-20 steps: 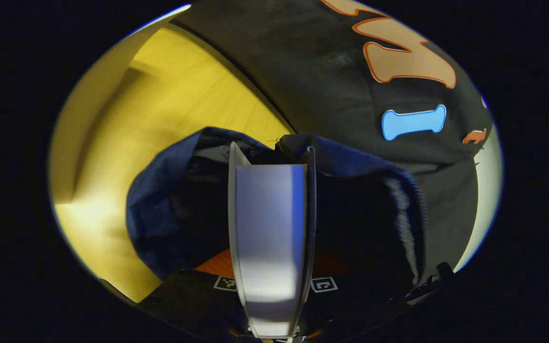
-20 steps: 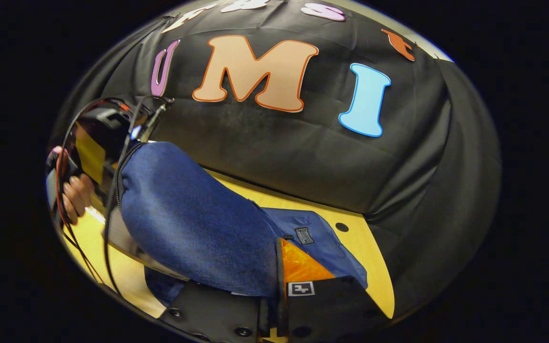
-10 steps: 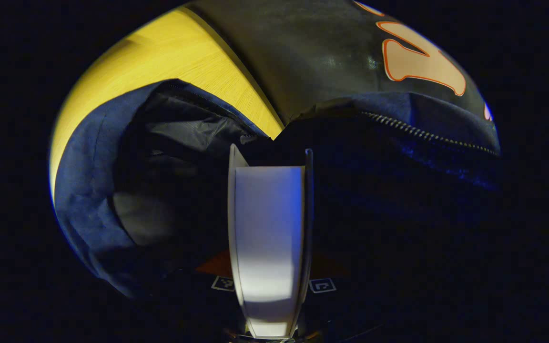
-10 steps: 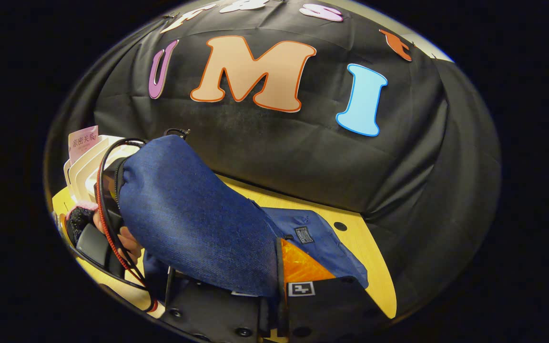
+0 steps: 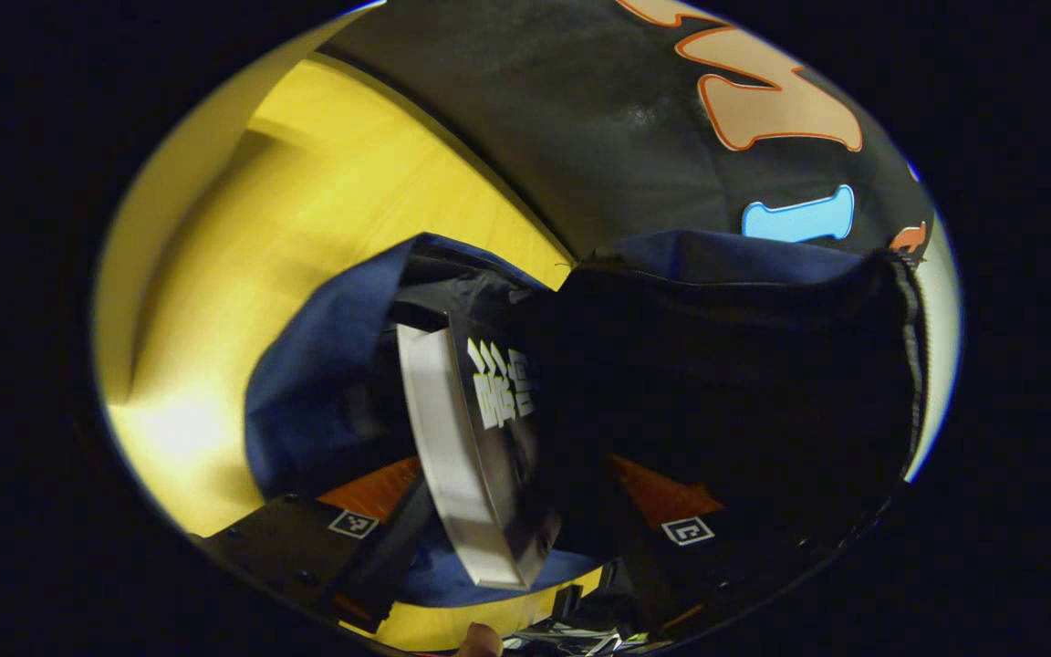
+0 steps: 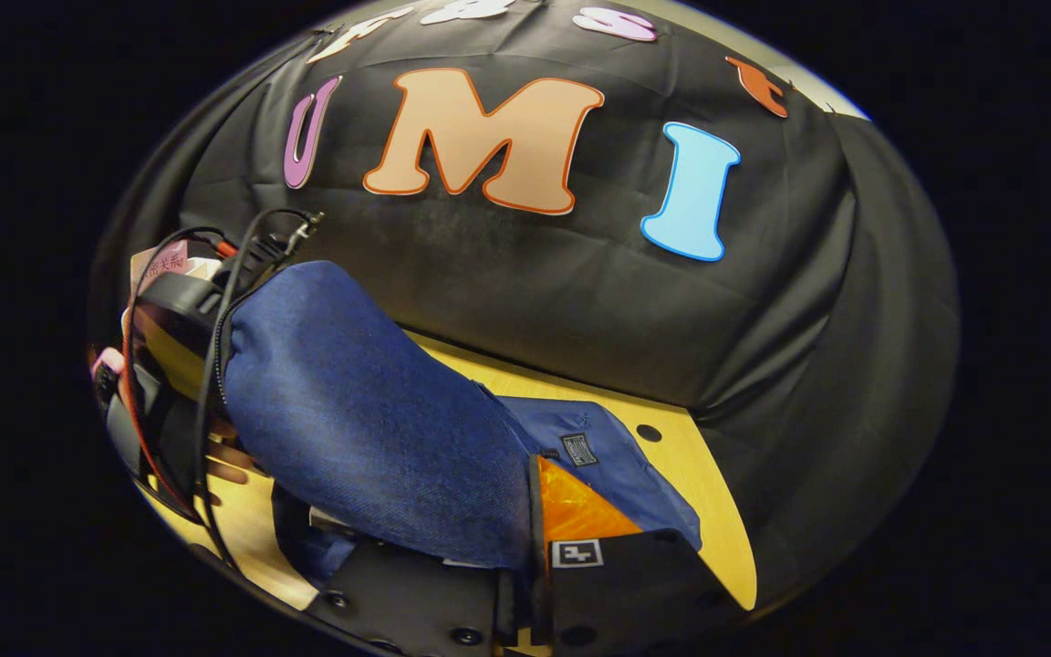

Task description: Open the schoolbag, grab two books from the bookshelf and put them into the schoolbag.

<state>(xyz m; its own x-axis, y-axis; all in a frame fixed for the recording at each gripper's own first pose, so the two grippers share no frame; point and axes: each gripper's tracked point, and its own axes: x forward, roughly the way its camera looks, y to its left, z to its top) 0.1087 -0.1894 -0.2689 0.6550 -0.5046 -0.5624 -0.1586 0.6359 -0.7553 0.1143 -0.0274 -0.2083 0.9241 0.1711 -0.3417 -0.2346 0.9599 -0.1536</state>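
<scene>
Schoolbag count: we count one blue schoolbag (image 5: 316, 401), its mouth gaping open on the yellow desk (image 5: 243, 301); in the right gripper view the same bag (image 6: 370, 438) stands up as a blue fabric hump.
Book count: we see one book (image 5: 480, 456) leaning tilted inside the bag's mouth, pale page edge to the left, dark cover to the right. A second, pinkish one (image 6: 159, 265) sticks up at the far left of the right gripper view, partly hidden by cables.
Left tongs: we find the left tongs (image 5: 525, 529) spread wide, one finger on each side of the book and neither one touching it.
Right tongs: the right tongs (image 6: 535, 584) are pressed together, pinching the bag's fabric edge and holding the flap up.
Other hand: we see a hand (image 6: 215, 456) gripping the left device beside the bag.
Writing: white characters show on the book's dark cover; we cannot read them. A small dark patch (image 6: 577, 449) sits on the bag's lower pocket, too small to read.
Edges and room: bare desk lies left of the bag; the black cloth wall (image 6: 580, 301) stands just behind it.
</scene>
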